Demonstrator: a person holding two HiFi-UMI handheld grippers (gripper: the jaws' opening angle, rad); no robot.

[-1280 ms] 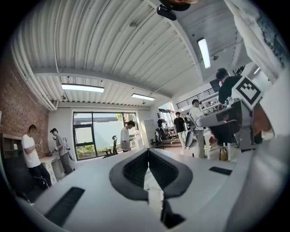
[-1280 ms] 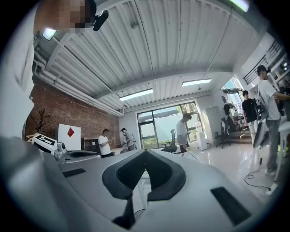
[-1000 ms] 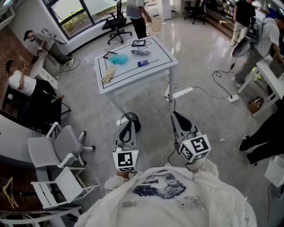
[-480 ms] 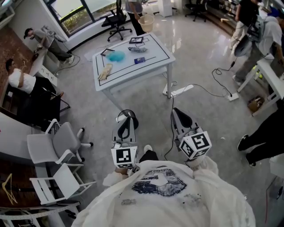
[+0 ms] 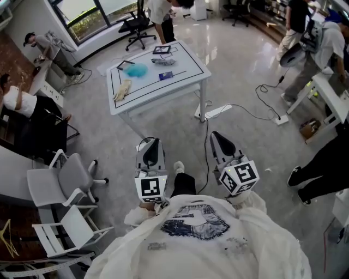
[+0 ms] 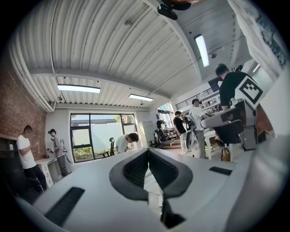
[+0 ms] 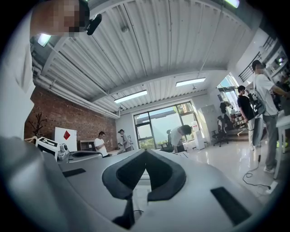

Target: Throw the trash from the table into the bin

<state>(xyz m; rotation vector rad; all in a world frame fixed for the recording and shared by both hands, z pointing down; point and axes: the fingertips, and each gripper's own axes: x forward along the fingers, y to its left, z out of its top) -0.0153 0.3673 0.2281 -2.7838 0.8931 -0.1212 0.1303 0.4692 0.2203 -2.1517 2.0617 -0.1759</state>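
The white table (image 5: 185,82) stands ahead across the grey floor. On it lie a blue crumpled piece (image 5: 137,70), a pale limp piece (image 5: 122,90), a dark blue packet (image 5: 166,75) and a silvery wrapper (image 5: 163,61). My left gripper (image 5: 154,141) and right gripper (image 5: 214,134) are held level in front of my chest, well short of the table. In the left gripper view the left gripper (image 6: 148,151) has its jaws meeting with nothing between them. The right gripper (image 7: 145,152) looks the same in its own view. I cannot make out a bin.
A grey office chair (image 5: 71,180) and a white chair (image 5: 71,231) stand at the left. A power strip (image 5: 215,113) and cables (image 5: 256,111) lie on the floor right of the table. A person (image 5: 163,13) bends over beyond the table; others stand at the right.
A shoe and dark trouser leg have come into view between the grippers as I step. Both grippers travelled along, still shut. The table has slid slightly up and left in view.
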